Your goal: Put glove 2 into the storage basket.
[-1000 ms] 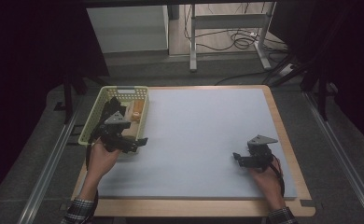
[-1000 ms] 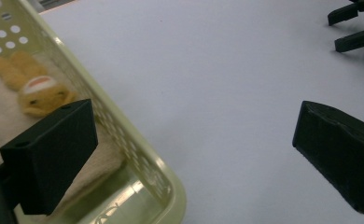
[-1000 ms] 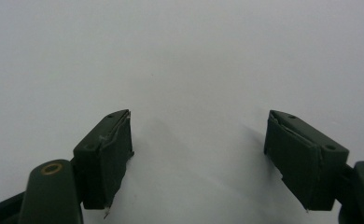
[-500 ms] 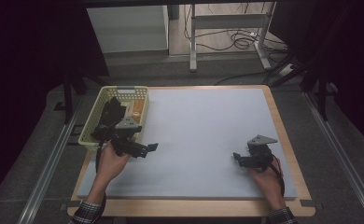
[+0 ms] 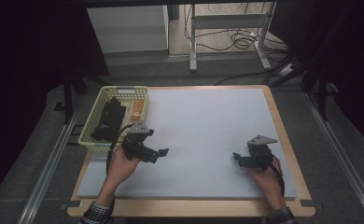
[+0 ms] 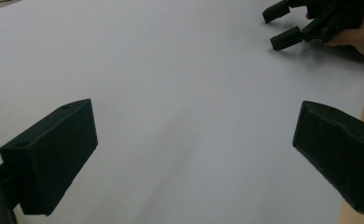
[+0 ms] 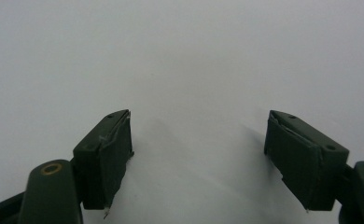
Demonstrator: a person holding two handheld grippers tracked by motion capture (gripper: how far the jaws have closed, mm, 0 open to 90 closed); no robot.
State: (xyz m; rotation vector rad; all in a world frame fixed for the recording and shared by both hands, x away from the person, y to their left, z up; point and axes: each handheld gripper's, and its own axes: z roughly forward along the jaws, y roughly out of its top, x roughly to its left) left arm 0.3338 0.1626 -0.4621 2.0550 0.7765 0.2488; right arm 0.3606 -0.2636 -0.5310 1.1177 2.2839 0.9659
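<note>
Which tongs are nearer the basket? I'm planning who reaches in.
The left tongs, just off the yellow-green basket at the table's left edge; the right tongs sit far across the mat.

We see a wooden-edged worktop (image 5: 283, 135) covered by a pale grey mat (image 5: 203, 126). At its ten o'clock corner a yellow-green basket (image 5: 90, 126) sits on it, overhanging the mat's left edge and holding dark items and something orange.

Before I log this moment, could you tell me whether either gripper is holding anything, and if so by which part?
Nothing is held. The left gripper and the right gripper both have their jaws apart over the bare mat.
</note>
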